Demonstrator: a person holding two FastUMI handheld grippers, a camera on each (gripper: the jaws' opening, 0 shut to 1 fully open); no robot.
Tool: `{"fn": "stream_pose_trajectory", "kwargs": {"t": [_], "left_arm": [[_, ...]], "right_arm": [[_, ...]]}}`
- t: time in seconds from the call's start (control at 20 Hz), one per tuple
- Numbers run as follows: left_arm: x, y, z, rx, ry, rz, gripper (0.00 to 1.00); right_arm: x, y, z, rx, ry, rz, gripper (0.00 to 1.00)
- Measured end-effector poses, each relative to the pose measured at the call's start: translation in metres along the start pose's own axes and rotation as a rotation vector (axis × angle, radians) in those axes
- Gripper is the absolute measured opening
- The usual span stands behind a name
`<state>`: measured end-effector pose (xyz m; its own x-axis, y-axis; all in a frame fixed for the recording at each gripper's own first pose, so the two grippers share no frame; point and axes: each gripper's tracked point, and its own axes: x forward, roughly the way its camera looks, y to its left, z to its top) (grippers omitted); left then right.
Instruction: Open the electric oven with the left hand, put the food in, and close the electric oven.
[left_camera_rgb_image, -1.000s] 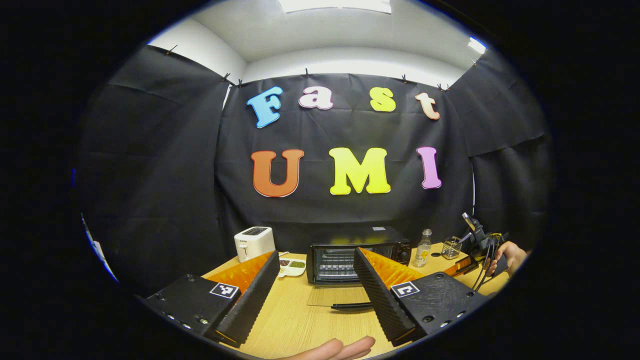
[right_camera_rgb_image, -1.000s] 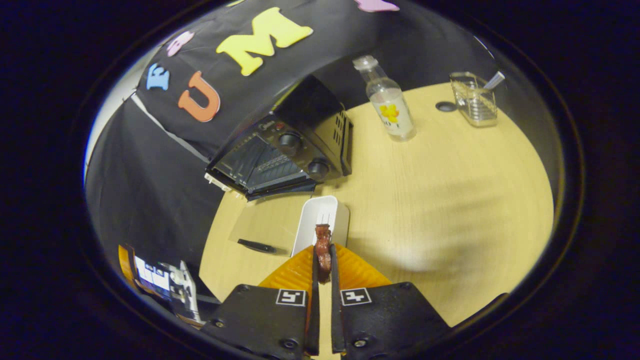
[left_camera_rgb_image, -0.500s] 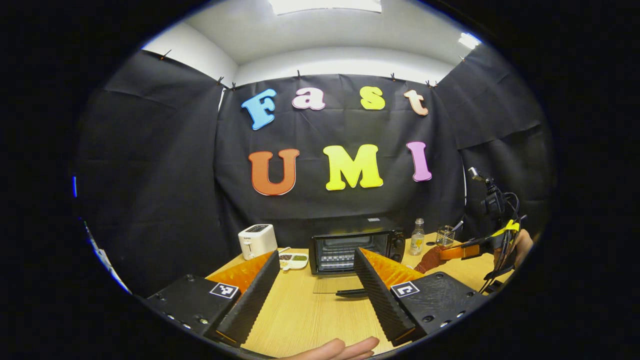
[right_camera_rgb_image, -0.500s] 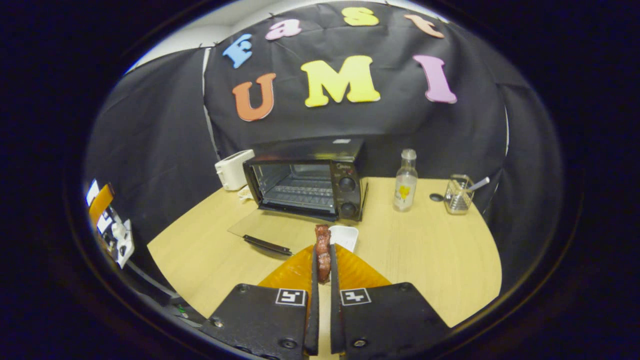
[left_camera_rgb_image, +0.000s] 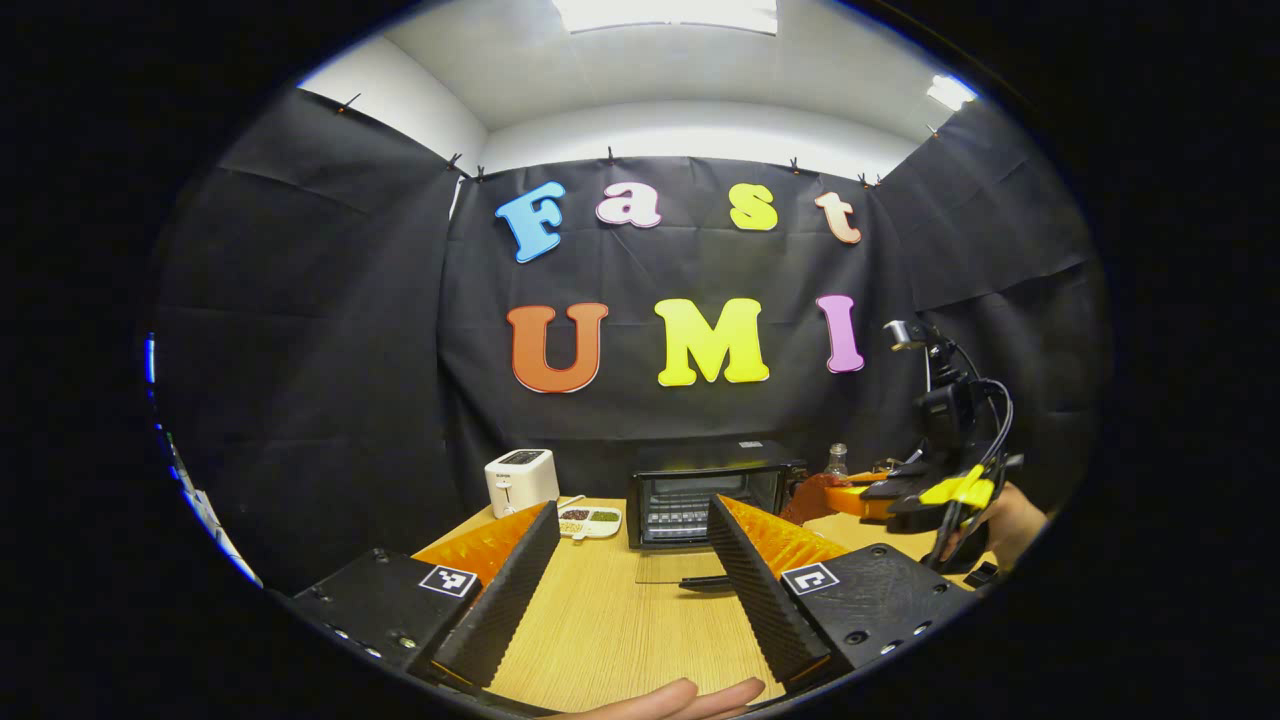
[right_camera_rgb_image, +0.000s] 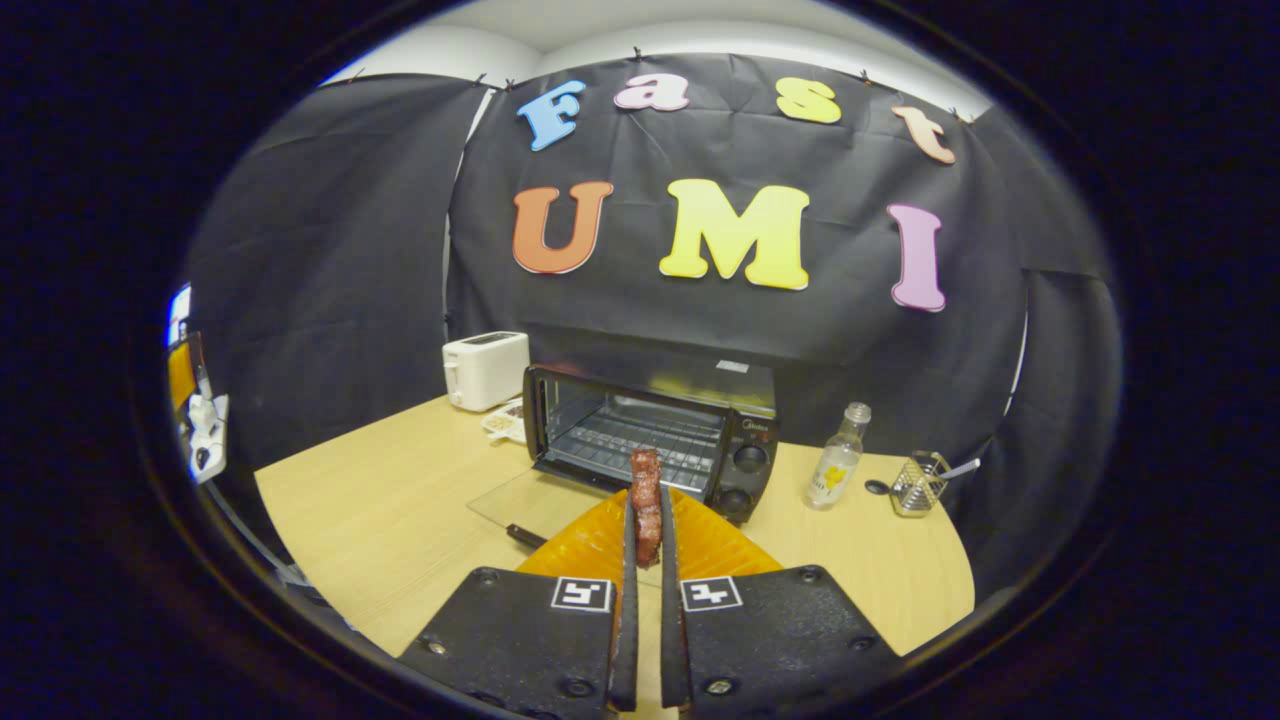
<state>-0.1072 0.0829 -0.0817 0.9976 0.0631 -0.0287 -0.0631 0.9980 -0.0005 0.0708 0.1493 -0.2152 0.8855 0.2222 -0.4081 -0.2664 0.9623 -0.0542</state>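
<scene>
Two fingers of right gripper (right_camera_rgb_image: 645, 520) clamped on food (right_camera_rgb_image: 646, 503), held upright before open electric oven (right_camera_rgb_image: 650, 440) near desk's (right_camera_rgb_image: 380, 520) far edge. Left gripper (left_camera_rgb_image: 625, 560) spread wide, holding nothing.

Your left gripper's right finger (left_camera_rgb_image: 760, 575) hides part of oven door (left_camera_rgb_image: 680, 572); dish (left_camera_rgb_image: 590, 520) contents too small to tell; bottle (left_camera_rgb_image: 836, 460) half hidden.

Wooden table (right_camera_rgb_image: 400, 520) bears oven (right_camera_rgb_image: 650, 435), toaster (right_camera_rgb_image: 485, 368), bottle (right_camera_rgb_image: 838, 470), rack (right_camera_rgb_image: 918, 488).
</scene>
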Motion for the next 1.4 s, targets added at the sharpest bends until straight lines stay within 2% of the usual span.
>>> {"fn": "stream_pose_trajectory", "kwargs": {"t": [0.2, 0.4, 0.55, 0.8, 0.9, 1.25, 1.4], "left_arm": [[0.007, 0.001, -0.013, -0.004, 0.016, -0.009, 0.94], [0.016, 0.016, -0.033, 0.008, 0.034, 0.039, 0.95], [0.019, 0.022, -0.045, 0.024, 0.043, 0.056, 0.94], [0.032, 0.029, -0.058, 0.017, 0.063, 0.057, 0.95], [0.036, 0.036, -0.061, 0.017, 0.068, 0.069, 0.95], [0.06, 0.054, -0.077, -0.04, 0.102, 0.095, 0.95], [0.069, 0.057, -0.085, -0.038, 0.116, 0.103, 0.95]], "right_arm": [[0.045, 0.026, 0.009, 0.023, -0.042, -0.028, 0.12], [0.082, 0.035, 0.015, 0.103, -0.084, -0.066, 0.12], [0.115, 0.044, 0.005, 0.208, -0.057, -0.069, 0.12], [0.17, 0.057, -0.009, 0.27, -0.03, -0.036, 0.12], [0.19, 0.061, -0.014, 0.353, -0.006, -0.01, 0.12], [0.256, 0.054, -0.014, 0.765, 0.047, 0.063, 0.12], [0.283, 0.042, -0.021, 0.9, 0.059, 0.047, 0.12]]}}
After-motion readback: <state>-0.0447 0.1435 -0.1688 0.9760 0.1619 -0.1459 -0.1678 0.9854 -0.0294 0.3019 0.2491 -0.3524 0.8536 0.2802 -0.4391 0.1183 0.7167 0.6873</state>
